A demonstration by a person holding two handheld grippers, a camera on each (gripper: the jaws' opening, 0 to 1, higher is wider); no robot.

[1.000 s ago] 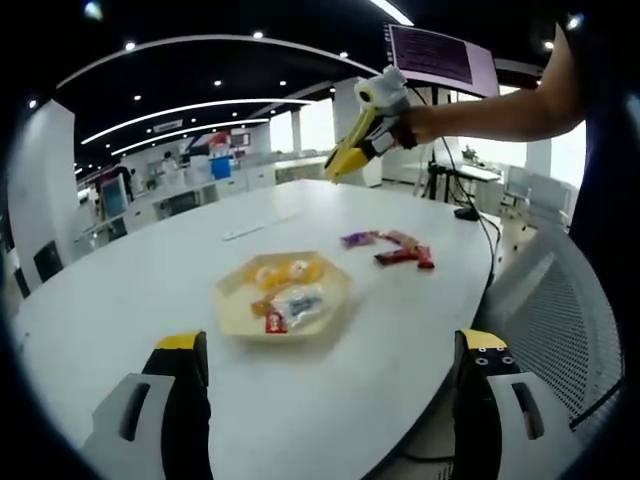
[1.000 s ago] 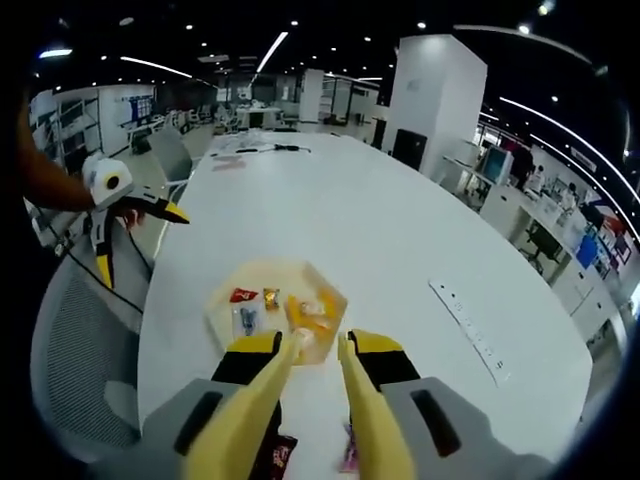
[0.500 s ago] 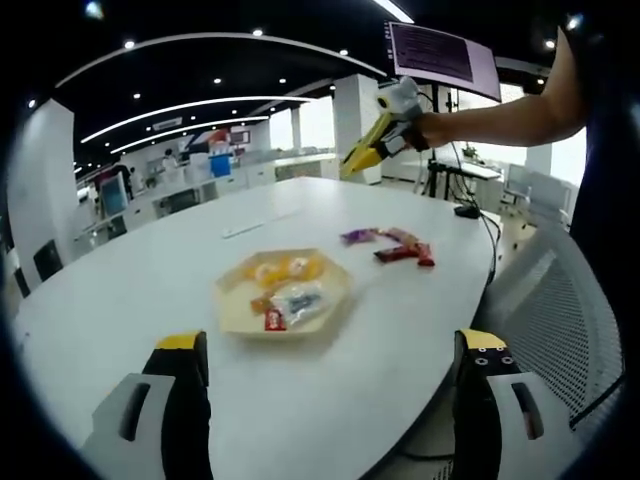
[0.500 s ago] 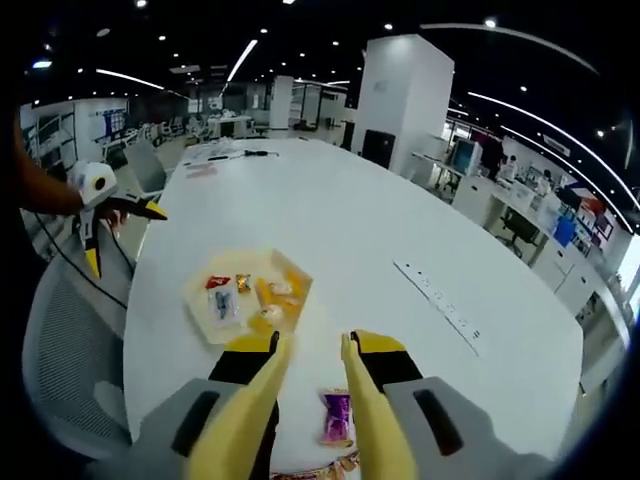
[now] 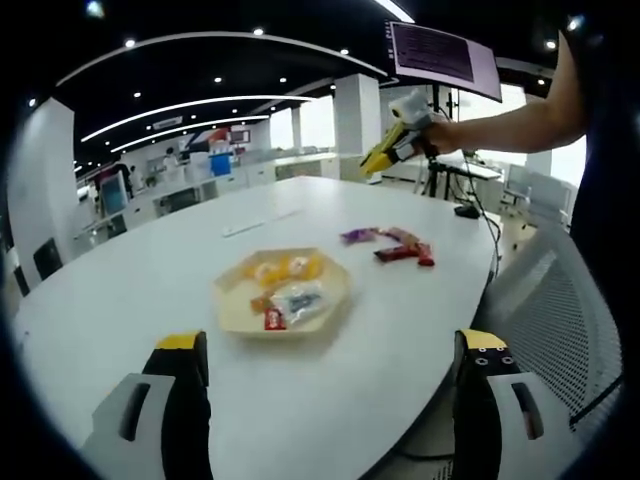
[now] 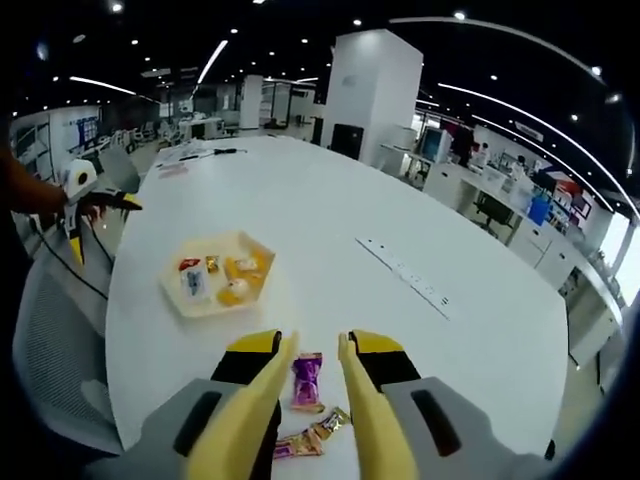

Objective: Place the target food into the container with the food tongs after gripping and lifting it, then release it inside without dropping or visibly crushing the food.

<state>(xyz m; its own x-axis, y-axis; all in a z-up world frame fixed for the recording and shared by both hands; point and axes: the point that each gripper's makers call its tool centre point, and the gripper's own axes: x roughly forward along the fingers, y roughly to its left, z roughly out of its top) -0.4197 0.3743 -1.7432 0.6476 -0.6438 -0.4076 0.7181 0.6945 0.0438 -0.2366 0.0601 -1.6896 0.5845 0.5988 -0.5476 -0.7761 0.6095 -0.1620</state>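
Above a white table, the right gripper hovers part-open over a purple-wrapped snack, likely light, crinkly and slippery, best pinched mid-wrapper; the left gripper gapes wide, empty.

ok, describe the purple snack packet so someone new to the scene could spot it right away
Start from the big white oval table. In the right gripper view, a small cluster of wrapped snacks lies on the table between the yellow tongs, apart from the pale hexagonal tray. The purple packet is the cluster's only purple one and lies on its tray-facing edge; its neighbours are red and orange.
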